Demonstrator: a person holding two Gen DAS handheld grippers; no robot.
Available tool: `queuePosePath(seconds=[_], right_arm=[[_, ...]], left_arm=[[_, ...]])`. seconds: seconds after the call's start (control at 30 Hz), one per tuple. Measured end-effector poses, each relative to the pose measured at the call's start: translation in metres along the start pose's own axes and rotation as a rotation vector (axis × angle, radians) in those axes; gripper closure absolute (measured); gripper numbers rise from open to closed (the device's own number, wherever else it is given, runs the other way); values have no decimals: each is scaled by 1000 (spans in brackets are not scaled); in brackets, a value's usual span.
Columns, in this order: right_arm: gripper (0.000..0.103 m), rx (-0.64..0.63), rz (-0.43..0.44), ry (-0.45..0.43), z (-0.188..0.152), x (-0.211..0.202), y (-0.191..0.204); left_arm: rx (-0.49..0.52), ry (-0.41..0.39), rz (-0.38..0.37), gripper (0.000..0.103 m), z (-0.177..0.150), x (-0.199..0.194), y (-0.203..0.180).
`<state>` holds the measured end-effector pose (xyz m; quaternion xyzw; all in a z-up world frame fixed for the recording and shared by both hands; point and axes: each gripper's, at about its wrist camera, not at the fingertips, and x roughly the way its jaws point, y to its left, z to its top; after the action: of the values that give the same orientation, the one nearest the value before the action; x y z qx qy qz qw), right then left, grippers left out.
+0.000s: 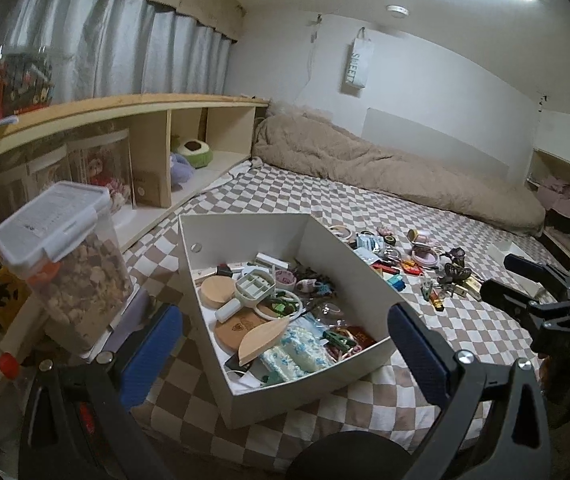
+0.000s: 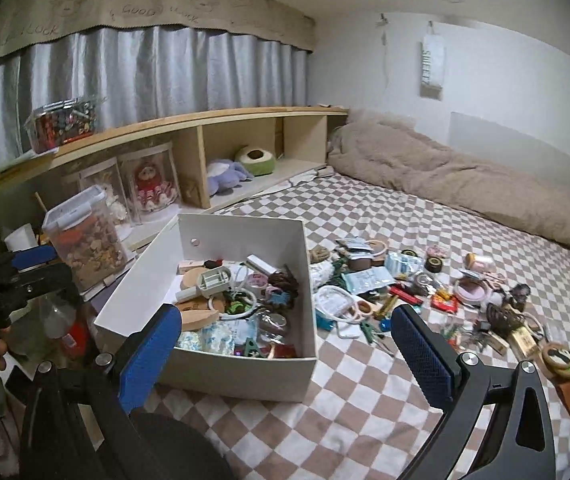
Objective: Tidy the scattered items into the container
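Scattered items (image 2: pixel 405 292) are lying tangled beside the container (image 2: pixel 245 364), risking multi-item snags, while both left tongs (image 1: pixel 285 344) and right tongs (image 2: pixel 285 344) are hovering spread and empty.

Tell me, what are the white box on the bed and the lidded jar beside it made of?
The white box looks like matte cardboard or thin board: flat, thin walls with sharp folded corners, though painted wood is possible. The jar seems clear glossy plastic, since its contents show through, with a whitish snap-clip lid.

The box (image 2: pixel 245 368) sits on the bed (image 2: pixel 365 420), loose items (image 2: pixel 405 292) scattered right, shelf (image 2: pixel 205 120) seemingly behind.
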<state>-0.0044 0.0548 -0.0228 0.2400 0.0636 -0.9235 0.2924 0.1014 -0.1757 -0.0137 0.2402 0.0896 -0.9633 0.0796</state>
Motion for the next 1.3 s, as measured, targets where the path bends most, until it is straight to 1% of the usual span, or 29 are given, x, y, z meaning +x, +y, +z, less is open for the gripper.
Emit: queuePosePath(seconds=[0.17,0.27,0.6,0.87,1.2,1.3], right_arm=[[0,7,-47,-8,-1,-18,-9],[0,16,-58,-18,-3,-29,-13],[0,28,-95,-38,-12,-56,-23],[0,27,-97,-37,-19,-64,-24],[0,24,-85,-27,-23,-63,-21],[0,20,-85,-21,-24,-61,-20]], left_arm=[[9,-21,-10,0,2,-13,-15],[32,-26,-7,0,2,-18,-26],[92,-14,-34,0,-7,-26,-55],[110,-15,-39,0,-9,-29,-67],[121,-9,-48,0,-13,-30,-73],[124,-22,-48,0,-14,-33,-74]])
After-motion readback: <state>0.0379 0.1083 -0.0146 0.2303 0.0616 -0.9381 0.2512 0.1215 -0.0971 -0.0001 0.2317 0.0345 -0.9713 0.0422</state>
